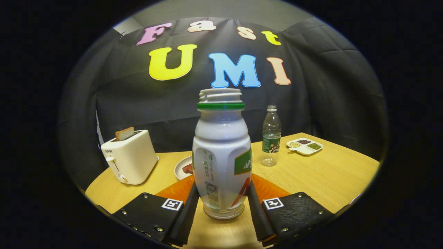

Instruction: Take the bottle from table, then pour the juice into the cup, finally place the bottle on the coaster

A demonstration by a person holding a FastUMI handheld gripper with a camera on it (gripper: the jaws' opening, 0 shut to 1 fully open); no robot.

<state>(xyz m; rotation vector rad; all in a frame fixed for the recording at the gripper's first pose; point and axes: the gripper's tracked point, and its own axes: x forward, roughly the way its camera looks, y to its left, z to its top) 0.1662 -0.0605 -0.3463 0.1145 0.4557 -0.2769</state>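
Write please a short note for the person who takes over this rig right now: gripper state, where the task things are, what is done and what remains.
Gripper: jaws pressed on both sides of the bottle's lower body.
Bottle: upright between the jaws, cap off, base looks to be on or just above the table.
An orange mat, perhaps the coaster, lies just behind the bottle.
Beyond: toaster, plate with food, clear water bottle, divided dish.
Done: bottle gripped.
Left: lift it, find the cup, pour, set the bottle on the coaster.
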